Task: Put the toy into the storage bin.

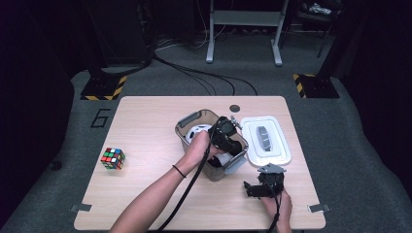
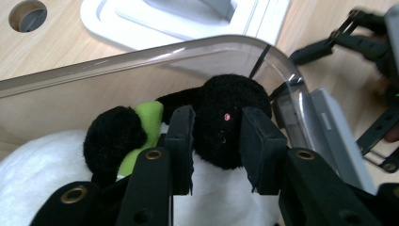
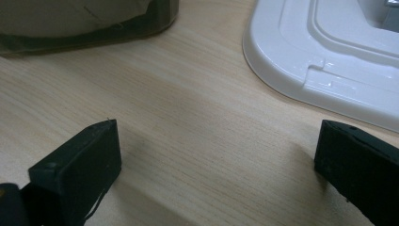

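A clear grey plastic bin (image 1: pixel 187 121) stands mid-table and holds a white and black plush toy (image 1: pixel 199 130). My left gripper (image 1: pixel 229 145) reaches down into the bin. In the left gripper view, the left gripper (image 2: pixel 216 127) is shut on a round black part of the plush toy (image 2: pixel 221 103), beside a green patch and white fur. The bin's wall (image 2: pixel 141 56) curves just behind. My right gripper (image 1: pixel 264 180) rests low over bare wood near the front right, jaws wide apart. In its own view the right gripper (image 3: pixel 216 160) holds nothing.
The bin's white lid (image 1: pixel 279 150) lies flat right of the bin and close ahead of the right gripper, where the lid (image 3: pixel 329 56) fills the upper right. A Rubik's cube (image 1: pixel 112 158) sits at the table's left. A round cable hole (image 1: pixel 234 108) lies behind the bin.
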The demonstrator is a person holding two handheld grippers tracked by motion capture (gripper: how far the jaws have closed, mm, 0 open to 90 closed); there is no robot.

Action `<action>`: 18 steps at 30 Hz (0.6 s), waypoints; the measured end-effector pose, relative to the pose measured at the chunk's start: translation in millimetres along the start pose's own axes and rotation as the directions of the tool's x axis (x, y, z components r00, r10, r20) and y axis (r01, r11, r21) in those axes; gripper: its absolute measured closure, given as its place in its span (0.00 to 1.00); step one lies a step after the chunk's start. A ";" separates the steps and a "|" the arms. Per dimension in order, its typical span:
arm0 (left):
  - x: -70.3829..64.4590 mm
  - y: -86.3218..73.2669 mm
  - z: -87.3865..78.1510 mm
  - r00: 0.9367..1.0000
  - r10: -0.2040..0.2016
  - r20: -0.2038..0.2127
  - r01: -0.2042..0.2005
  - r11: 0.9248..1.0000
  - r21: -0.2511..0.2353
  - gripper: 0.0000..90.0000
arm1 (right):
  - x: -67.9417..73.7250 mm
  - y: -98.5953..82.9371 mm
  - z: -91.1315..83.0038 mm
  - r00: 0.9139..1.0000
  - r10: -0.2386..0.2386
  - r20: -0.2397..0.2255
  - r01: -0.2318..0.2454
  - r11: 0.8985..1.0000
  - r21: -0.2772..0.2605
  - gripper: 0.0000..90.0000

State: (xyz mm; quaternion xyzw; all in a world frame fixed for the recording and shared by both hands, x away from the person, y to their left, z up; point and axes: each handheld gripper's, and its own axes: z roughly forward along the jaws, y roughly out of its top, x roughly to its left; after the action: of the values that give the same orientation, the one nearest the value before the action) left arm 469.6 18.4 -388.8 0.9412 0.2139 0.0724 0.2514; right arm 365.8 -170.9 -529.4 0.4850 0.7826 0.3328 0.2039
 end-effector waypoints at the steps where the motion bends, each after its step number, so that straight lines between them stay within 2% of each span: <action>1: -0.7 0.2 0.0 1.000 0.001 -0.002 -0.001 1.000 0.004 0.74 | 0.3 0.1 0.1 1.000 0.004 0.002 -0.004 1.000 -0.001 0.00; 5: 1.8 -3.7 0.7 1.000 -0.005 0.013 0.005 1.000 0.010 0.74 | 0.3 0.1 0.1 1.000 0.004 0.001 -0.004 1.000 -0.002 0.00; 8: 3.7 -5.8 -1.5 1.000 -0.015 0.026 0.015 1.000 -0.006 0.73 | 0.2 0.0 0.1 1.000 0.003 -0.001 -0.003 1.000 -0.002 0.00; 11: 5.1 -8.2 -12.1 0.999 -0.039 0.008 0.040 0.998 -0.055 0.58 | 0.2 0.1 0.0 1.000 0.003 0.000 -0.003 1.000 -0.002 0.00; 13: 6.7 -12.0 -20.5 0.998 -0.055 -0.017 0.054 0.995 -0.081 0.44 | 0.2 0.1 0.0 1.000 0.003 0.000 -0.003 1.000 -0.001 0.00; 15: 9.1 -18.2 -29.5 0.997 -0.077 -0.010 0.075 0.989 -0.130 0.36 | 0.6 0.1 -0.2 1.000 0.008 0.000 -0.008 1.000 0.001 0.00; 18: 11.9 -27.7 -43.5 0.996 -0.093 -0.006 0.091 0.981 -0.173 0.25 | 0.5 0.0 -0.2 1.000 0.008 0.000 -0.008 1.000 0.001 0.00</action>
State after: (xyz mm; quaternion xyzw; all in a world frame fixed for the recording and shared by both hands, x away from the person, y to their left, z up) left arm 459.6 64.6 -364.9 0.9045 0.2518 0.0855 0.3334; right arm 365.5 -170.5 -529.2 0.4881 0.7808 0.3334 0.2023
